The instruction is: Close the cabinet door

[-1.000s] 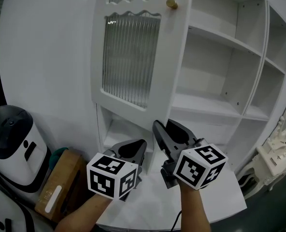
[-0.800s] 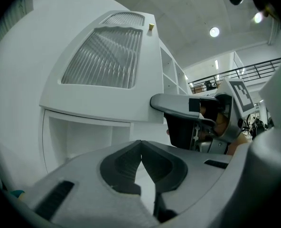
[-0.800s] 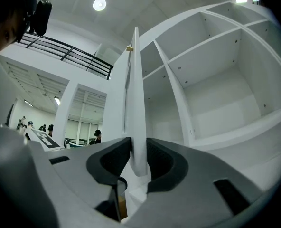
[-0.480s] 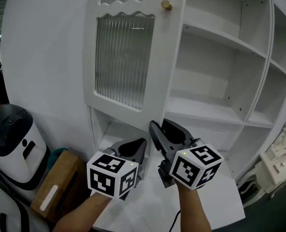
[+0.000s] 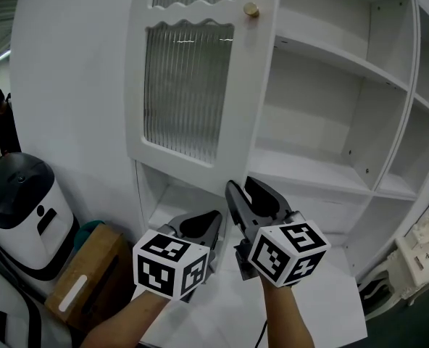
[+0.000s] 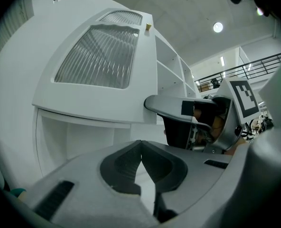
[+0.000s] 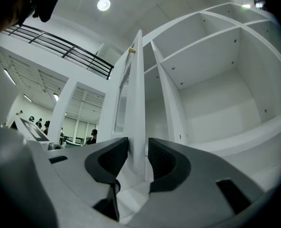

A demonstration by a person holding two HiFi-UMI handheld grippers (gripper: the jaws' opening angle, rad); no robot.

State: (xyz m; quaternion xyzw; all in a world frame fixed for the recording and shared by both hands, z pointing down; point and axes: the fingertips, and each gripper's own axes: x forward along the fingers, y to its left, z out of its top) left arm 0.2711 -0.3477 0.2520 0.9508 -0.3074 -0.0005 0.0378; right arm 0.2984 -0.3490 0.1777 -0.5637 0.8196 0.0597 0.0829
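The white cabinet door [image 5: 189, 85] with a ribbed glass pane and a gold knob [image 5: 251, 9] stands partly open in front of the bare shelves [image 5: 323, 172]. My right gripper [image 5: 240, 185] is at the door's lower free edge. In the right gripper view that edge [image 7: 136, 80] runs up between the jaws of my right gripper [image 7: 138, 140]. The jaws are opening and the pads stand just off the wood. My left gripper [image 5: 213, 216] hangs beside it, below the door's bottom rail [image 6: 95, 108]. The tips of my left gripper [image 6: 140, 142] meet with nothing between them.
A black and white appliance [image 5: 15, 209] and a cardboard box [image 5: 88, 274] stand on the floor at the left. An ornate white piece of furniture [image 5: 425, 245] sits at the right edge. A low open compartment [image 5: 175, 194] lies under the door.
The right gripper's jaws have spread apart around the door's edge. Both grippers have shifted slightly across the view; the door looks nearly the same.
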